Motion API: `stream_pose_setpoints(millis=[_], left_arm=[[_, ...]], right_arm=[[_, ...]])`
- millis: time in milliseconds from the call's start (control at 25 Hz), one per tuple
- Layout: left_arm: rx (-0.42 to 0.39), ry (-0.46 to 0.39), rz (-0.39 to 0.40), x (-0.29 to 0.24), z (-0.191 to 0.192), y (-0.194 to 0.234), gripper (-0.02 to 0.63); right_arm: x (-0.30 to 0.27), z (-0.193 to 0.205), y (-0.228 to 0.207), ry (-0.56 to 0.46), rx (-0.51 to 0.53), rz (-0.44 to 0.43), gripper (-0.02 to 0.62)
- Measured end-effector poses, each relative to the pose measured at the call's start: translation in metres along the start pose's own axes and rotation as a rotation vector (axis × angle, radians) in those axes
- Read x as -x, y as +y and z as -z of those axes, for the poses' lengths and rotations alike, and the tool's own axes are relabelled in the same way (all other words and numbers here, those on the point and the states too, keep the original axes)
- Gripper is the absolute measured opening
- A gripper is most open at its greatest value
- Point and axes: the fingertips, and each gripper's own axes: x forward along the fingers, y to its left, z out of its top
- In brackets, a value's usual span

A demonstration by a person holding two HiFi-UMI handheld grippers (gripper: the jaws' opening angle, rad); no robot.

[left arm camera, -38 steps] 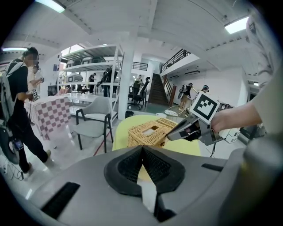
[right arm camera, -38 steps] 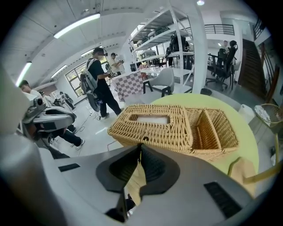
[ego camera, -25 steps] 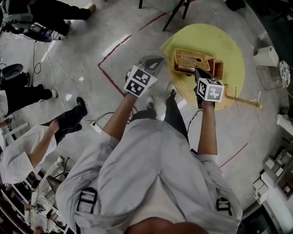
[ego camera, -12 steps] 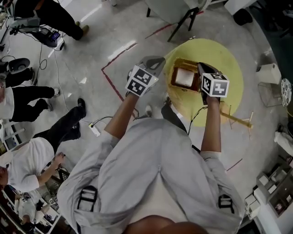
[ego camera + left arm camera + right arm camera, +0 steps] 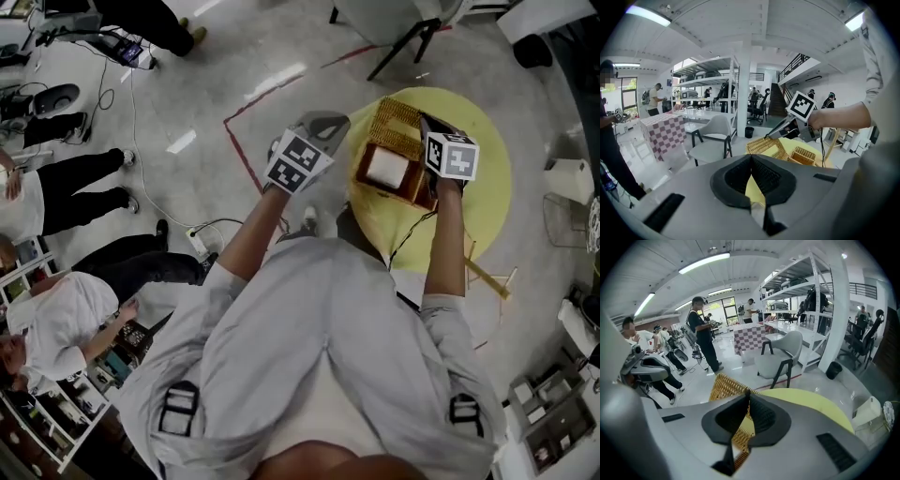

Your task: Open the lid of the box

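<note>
Box [image 5: 417,187]: golden-brown woven wicker, rectangular, on a round yellow table [image 5: 478,211], just under the right gripper [image 5: 749,392].
Lid [image 5: 398,120]: same weave, raised and tilted at the box's far side.
Contents: one white item [image 5: 386,167].
Right gripper: jaws pinched on the lid's edge.
Left gripper [image 5: 751,157]: jaws closed together, empty; the box stands to its right, apart from it.

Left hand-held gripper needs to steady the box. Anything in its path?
Nothing visible. The left hand-held gripper hangs off the left edge of the round table, and only bare tabletop lies between it and the box. The right hand-held gripper pinches the raised lid from the other side.
</note>
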Motion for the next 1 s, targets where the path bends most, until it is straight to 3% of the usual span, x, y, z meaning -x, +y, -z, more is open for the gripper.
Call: stream_pose_setpoints(millis=[240,440,560,760,1000], left_arm=[[0.043,0.028,-0.035,-0.006,0.012,0.011,0.029],[0.067,0.044,-0.049,-0.007,0.022,0.014,0.029],[0.072,0.046,-0.048,-0.005,0.023,0.012,0.029],[0.055,0.028,-0.038,-0.002,0.014,0.009,0.029],[0.021,-0.025,-0.038,0.013,-0.003,0.006,0.029]], right_arm=[[-0.036,0.015,-0.013,0.060,0.012,-0.016,0.055],[-0.046,0.021,-0.017,0.085,0.003,-0.023,0.126],[-0.042,0.021,-0.015,0.088,0.015,-0.031,0.132],[-0.021,0.019,-0.011,0.070,0.021,-0.022,0.127],[0.024,0.004,-0.006,-0.020,0.034,0.045,0.070]])
